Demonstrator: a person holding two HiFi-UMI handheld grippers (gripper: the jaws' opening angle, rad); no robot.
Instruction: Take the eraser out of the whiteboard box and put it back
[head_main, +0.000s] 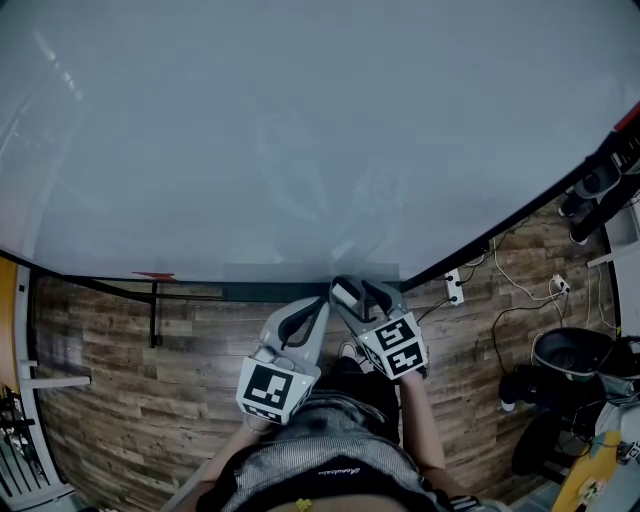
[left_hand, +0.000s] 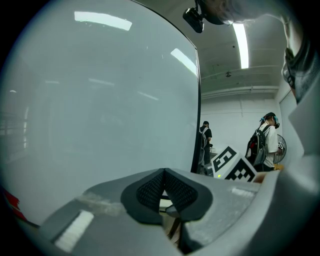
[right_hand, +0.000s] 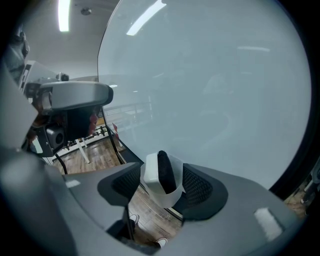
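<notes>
A large whiteboard fills the head view. A dark box strip runs along its lower edge. The eraser, white with a black felt band, sits upright between the pads of my right gripper at that lower edge. A thin gap shows beside the left pad, so the jaws stand wide and do not press on it. In the head view the eraser lies at the tip of the right gripper. My left gripper is level just beside it, pads touching, with nothing between them.
A red marker lies at the board's lower edge to the left. On the wood floor at the right are a power strip with cables and black equipment. People stand behind the board's right edge.
</notes>
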